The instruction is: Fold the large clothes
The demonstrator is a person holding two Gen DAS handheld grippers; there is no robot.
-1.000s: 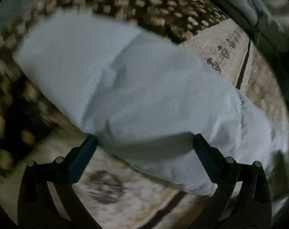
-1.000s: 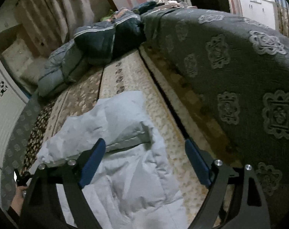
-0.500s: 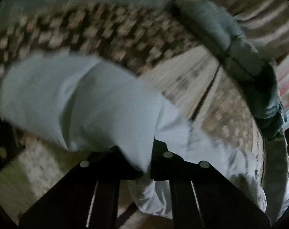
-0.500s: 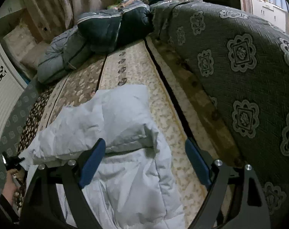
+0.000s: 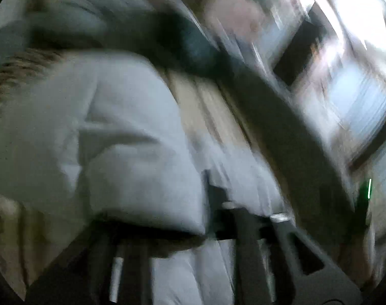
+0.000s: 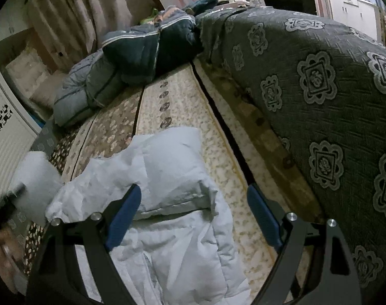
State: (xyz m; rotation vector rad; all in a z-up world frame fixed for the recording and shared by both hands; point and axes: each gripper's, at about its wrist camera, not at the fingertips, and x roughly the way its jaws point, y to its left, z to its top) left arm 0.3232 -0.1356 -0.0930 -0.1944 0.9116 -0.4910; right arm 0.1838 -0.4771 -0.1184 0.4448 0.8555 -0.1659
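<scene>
A large pale blue-white padded jacket lies crumpled on the patterned sofa seat. In the blurred left wrist view the same jacket fills the left and centre. My left gripper is shut on a fold of the jacket and holds it raised. A lifted piece of the jacket shows at the left edge of the right wrist view. My right gripper is open and empty, above the jacket's middle, with its blue pads apart.
A dark blue and grey jacket lies heaped at the far end of the seat. The grey patterned sofa back rises along the right. A white panel stands at the left. Curtains hang behind.
My left gripper has closed on a fold of the jacket and swung it up and around; its view now tilts toward the room. My right gripper has stayed open, shifting slightly.
</scene>
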